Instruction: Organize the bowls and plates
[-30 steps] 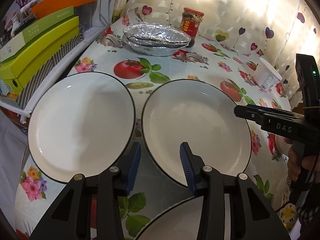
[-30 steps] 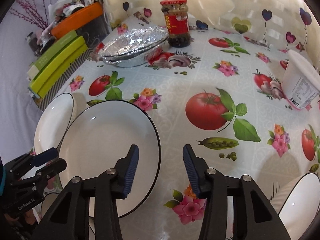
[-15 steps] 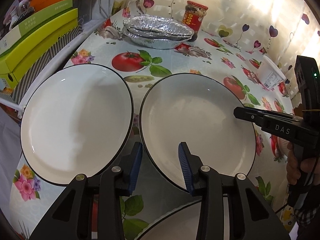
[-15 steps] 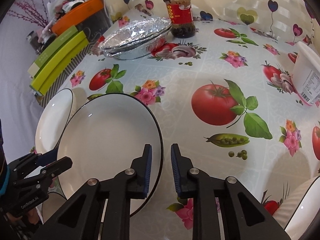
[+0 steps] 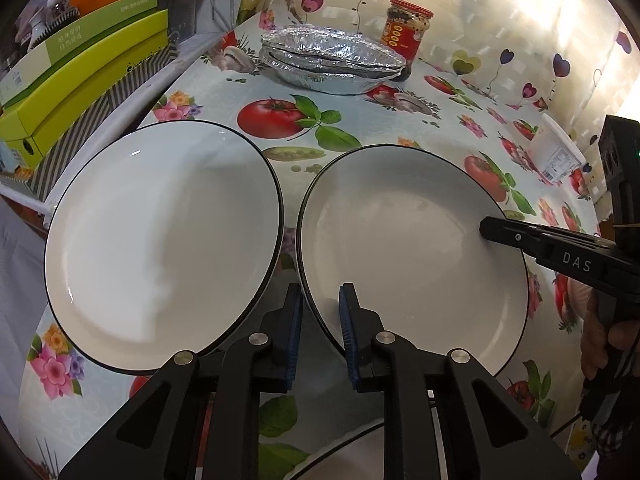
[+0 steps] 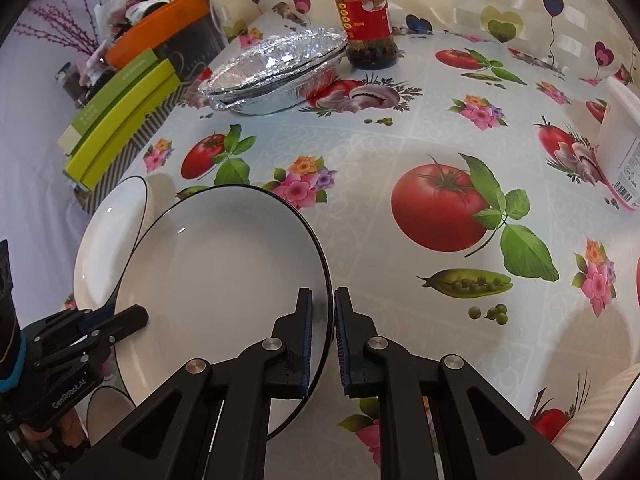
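Two white plates with black rims lie side by side on the table. The right plate shows in the right wrist view too. My left gripper straddles its near-left rim, jaws narrowed but apart. My right gripper is shut on its right rim; it also shows in the left wrist view. The left plate lies free, also in the right wrist view. The left gripper shows at the right wrist view's lower left.
A stack of foil trays and a red-labelled jar stand at the back. A white tub lies at the right. Green boxes sit off the table's left edge. Another white dish rim is near me.
My right gripper closed from wide open onto the right plate's rim. My left gripper narrowed around that plate's opposite rim and moved slightly forward.
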